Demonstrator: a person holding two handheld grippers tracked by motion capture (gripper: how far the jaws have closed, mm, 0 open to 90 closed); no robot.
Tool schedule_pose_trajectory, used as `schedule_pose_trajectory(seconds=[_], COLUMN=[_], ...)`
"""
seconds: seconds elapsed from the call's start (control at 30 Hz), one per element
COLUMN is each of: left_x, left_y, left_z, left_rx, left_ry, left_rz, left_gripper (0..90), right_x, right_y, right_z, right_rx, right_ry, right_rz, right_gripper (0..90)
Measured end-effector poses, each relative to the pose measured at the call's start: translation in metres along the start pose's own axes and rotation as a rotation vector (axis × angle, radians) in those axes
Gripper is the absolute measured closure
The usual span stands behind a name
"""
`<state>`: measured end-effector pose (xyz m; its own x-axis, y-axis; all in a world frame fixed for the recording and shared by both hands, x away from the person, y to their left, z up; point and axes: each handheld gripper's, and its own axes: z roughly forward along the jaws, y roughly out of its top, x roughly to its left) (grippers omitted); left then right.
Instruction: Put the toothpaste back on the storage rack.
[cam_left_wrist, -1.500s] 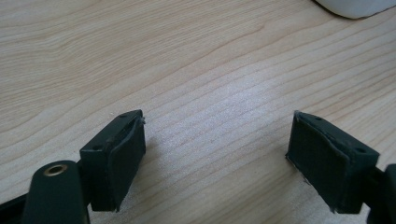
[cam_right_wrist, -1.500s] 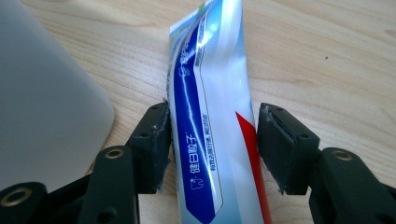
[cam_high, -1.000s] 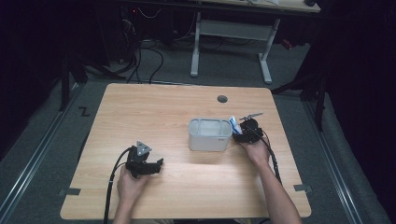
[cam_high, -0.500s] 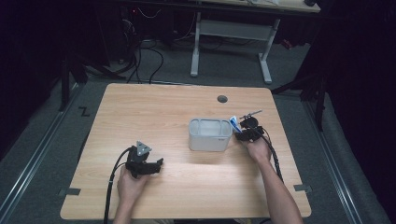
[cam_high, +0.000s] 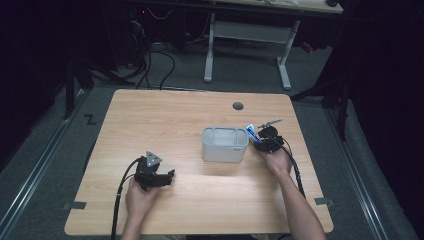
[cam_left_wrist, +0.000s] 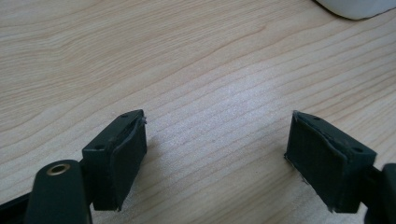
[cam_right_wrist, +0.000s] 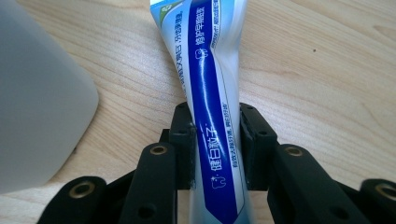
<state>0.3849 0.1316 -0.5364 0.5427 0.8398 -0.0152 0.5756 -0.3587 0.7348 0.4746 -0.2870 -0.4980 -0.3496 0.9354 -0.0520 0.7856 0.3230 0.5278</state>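
A blue and white toothpaste tube (cam_right_wrist: 208, 93) is pinched between the jaws of my right gripper (cam_right_wrist: 215, 140), which is shut on it. In the high view that gripper (cam_high: 260, 142) sits just right of a pale grey rectangular bin (cam_high: 225, 144), and the tube (cam_high: 251, 133) pokes up beside the bin's right wall. The bin's rounded corner (cam_right_wrist: 37, 102) is close on the left in the right gripper view. My left gripper (cam_high: 169, 177) rests near the table's front left, open, with bare wood between its pads (cam_left_wrist: 123, 154).
The wooden table (cam_high: 165, 120) has a round cable hole (cam_high: 238, 106) at the back. A white desk frame (cam_high: 250, 35) and cables lie on the dark floor beyond. The bin's edge (cam_left_wrist: 359, 7) shows far off in the left gripper view.
The right gripper with the tube has shifted slightly toward the bin's right side. The left gripper has stayed in place.
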Motion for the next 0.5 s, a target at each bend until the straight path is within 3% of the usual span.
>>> schedule_pose_trajectory(seconds=[0.27, 0.5], left_x=[0.0, 0.0], left_y=[0.0, 0.0], left_z=[0.0, 0.0], left_rx=[-0.001, 0.001], left_ry=[0.0, 0.0], left_rz=[-0.001, 0.0], left_gripper=[20.4, 20.4], right_x=[-0.011, -0.013], right_y=[-0.009, -0.011], right_z=[-0.009, -0.017], right_rx=[-0.031, -0.058], right_ry=[0.067, 0.092], right_rz=[0.065, 0.073], right_gripper=[70.6, 70.5])
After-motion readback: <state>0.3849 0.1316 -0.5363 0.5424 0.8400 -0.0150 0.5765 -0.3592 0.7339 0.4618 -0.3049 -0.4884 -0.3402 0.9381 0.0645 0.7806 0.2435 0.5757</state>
